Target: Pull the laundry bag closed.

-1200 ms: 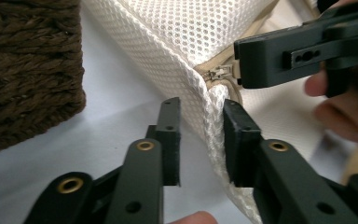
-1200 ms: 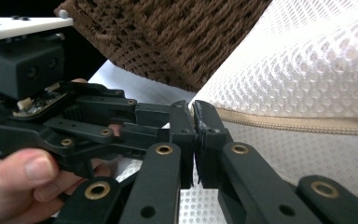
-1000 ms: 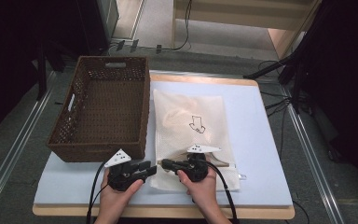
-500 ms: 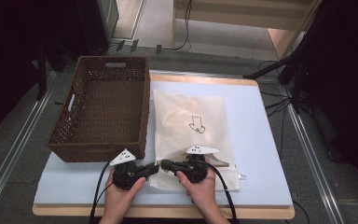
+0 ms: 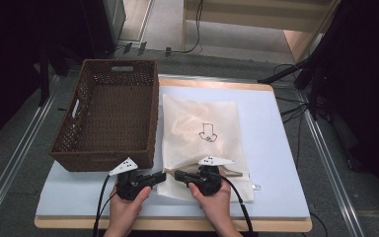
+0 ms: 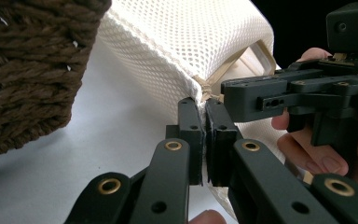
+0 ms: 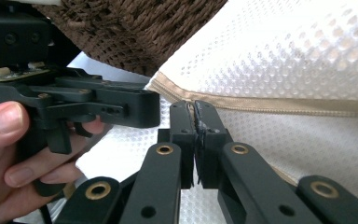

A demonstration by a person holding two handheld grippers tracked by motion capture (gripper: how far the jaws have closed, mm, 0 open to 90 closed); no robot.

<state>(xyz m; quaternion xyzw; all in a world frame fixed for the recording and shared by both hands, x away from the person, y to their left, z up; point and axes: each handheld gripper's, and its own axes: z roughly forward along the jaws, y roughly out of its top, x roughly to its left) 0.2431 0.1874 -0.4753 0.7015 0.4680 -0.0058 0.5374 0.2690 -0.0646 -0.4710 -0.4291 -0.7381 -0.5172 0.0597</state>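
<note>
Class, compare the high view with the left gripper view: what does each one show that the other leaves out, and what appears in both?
High view: the whole white mesh bag with its arrow print, and the basket's open inside. Left gripper view: the left tongs shut on the bag's near edge by the beige trim. Both: bag, wicker basket, right tongs, pale blue table.

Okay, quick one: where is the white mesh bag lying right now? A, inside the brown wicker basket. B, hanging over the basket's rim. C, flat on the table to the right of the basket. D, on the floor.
C: the white mesh bag lies flat on the table, beside the brown wicker basket on its right.
</note>
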